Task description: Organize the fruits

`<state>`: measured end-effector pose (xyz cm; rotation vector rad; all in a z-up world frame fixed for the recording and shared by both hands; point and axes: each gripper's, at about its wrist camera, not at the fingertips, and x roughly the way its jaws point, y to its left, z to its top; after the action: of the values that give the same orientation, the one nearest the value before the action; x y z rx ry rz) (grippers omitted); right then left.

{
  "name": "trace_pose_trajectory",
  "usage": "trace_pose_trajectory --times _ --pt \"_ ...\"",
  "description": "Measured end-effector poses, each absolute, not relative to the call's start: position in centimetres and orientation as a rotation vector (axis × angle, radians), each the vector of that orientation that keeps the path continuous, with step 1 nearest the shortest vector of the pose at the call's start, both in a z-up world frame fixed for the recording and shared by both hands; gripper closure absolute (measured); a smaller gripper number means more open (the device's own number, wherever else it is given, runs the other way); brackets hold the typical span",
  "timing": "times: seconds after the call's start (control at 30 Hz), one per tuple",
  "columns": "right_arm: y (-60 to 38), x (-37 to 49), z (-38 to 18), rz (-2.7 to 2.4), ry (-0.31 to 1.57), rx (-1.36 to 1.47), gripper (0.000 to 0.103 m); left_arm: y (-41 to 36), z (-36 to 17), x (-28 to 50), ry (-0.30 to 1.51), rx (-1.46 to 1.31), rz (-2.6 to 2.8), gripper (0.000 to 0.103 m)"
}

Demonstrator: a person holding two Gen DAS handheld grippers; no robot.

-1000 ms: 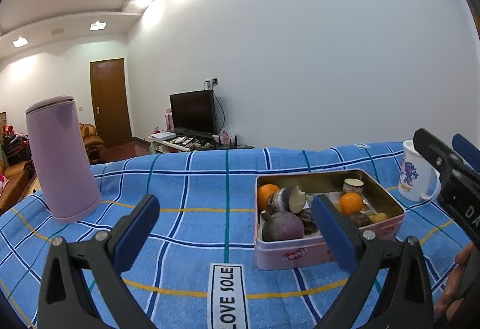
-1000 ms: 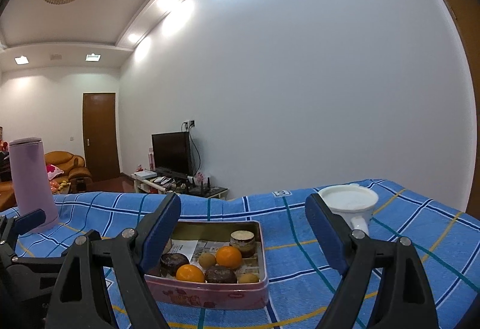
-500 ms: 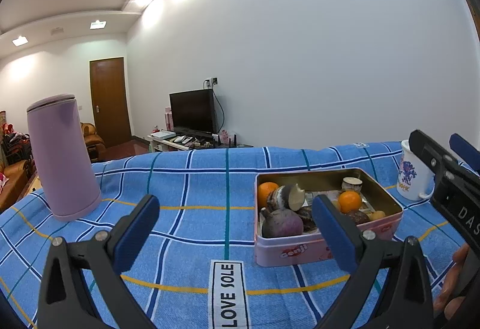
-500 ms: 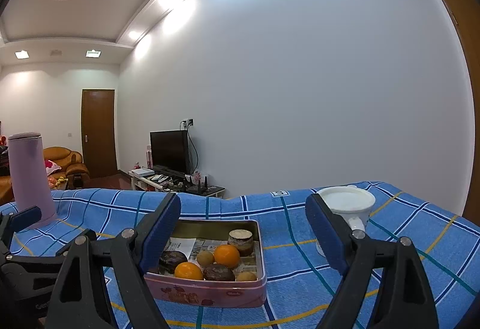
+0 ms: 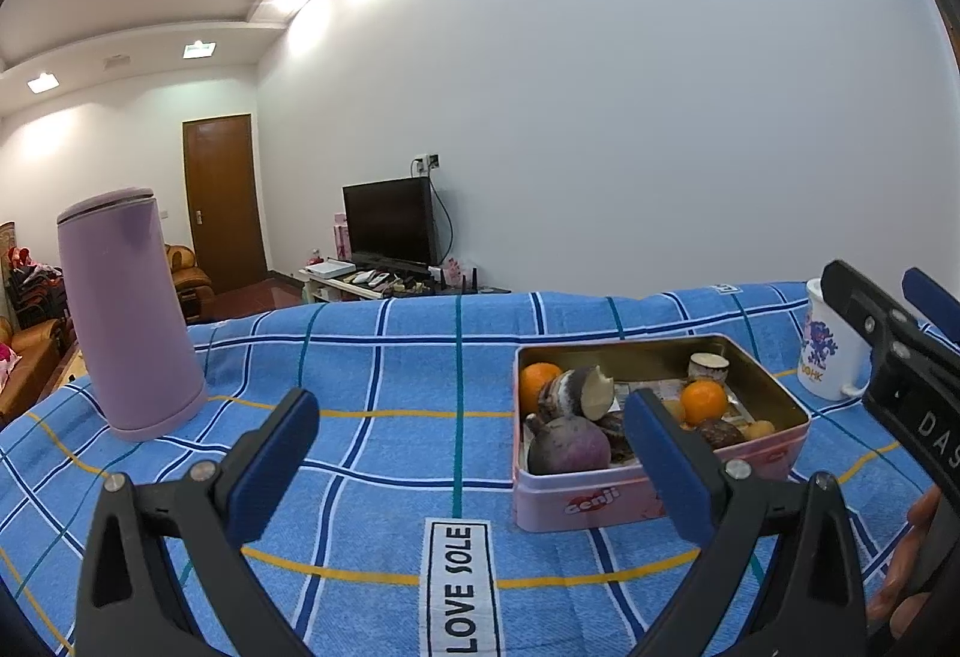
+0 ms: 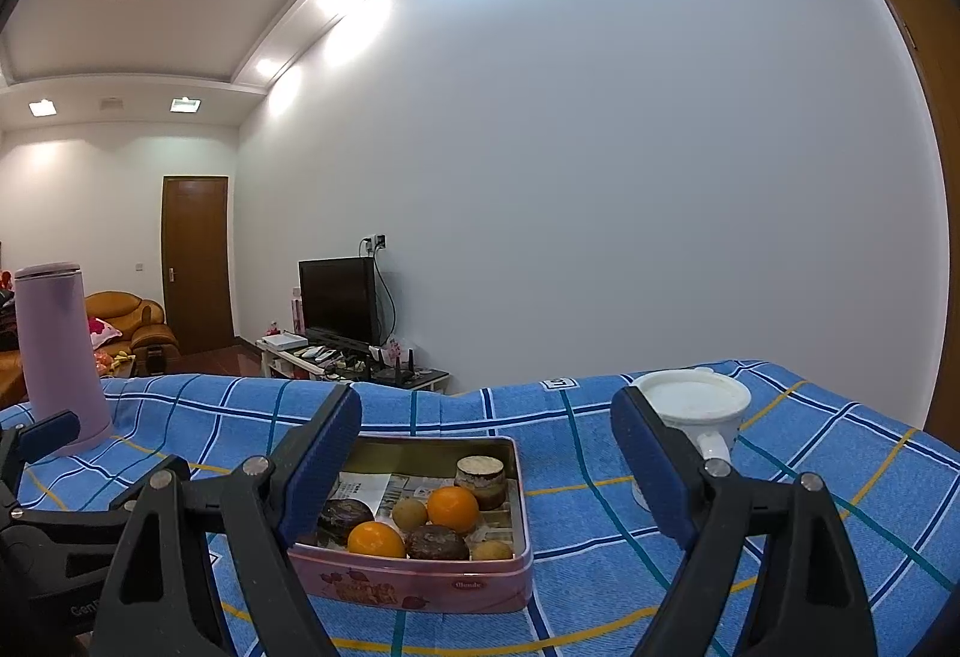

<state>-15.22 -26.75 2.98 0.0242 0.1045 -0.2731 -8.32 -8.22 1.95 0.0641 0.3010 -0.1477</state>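
A pink tin point(image 5: 600, 498) sits open on the blue checked cloth, right of centre in the left wrist view. It holds two oranges point(image 5: 703, 400), a purple round root point(image 5: 570, 444), a cut root point(image 5: 591, 393) and several small brown pieces. My left gripper point(image 5: 468, 453) is open and empty, just short of the tin's left half. In the right wrist view the same tin point(image 6: 420, 579) lies low between the fingers of my right gripper point(image 6: 486, 453), which is open and holds nothing. The oranges point(image 6: 453, 507) rest inside it, clear of the pads.
A tall purple flask point(image 5: 129, 315) stands at the cloth's left. A white printed mug point(image 5: 828, 351) stands right of the tin, close behind the right gripper's finger point(image 6: 651, 471). Beyond the table's far edge are a TV stand, a sofa and a door.
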Motion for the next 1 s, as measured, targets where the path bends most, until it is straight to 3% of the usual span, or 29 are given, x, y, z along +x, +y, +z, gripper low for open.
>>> trace_pose_trajectory --times 1.0 --pt "-26.82 -15.27 2.87 -0.277 0.112 0.026 0.017 -8.05 1.67 -8.04 0.311 0.065 -0.127 0.000"
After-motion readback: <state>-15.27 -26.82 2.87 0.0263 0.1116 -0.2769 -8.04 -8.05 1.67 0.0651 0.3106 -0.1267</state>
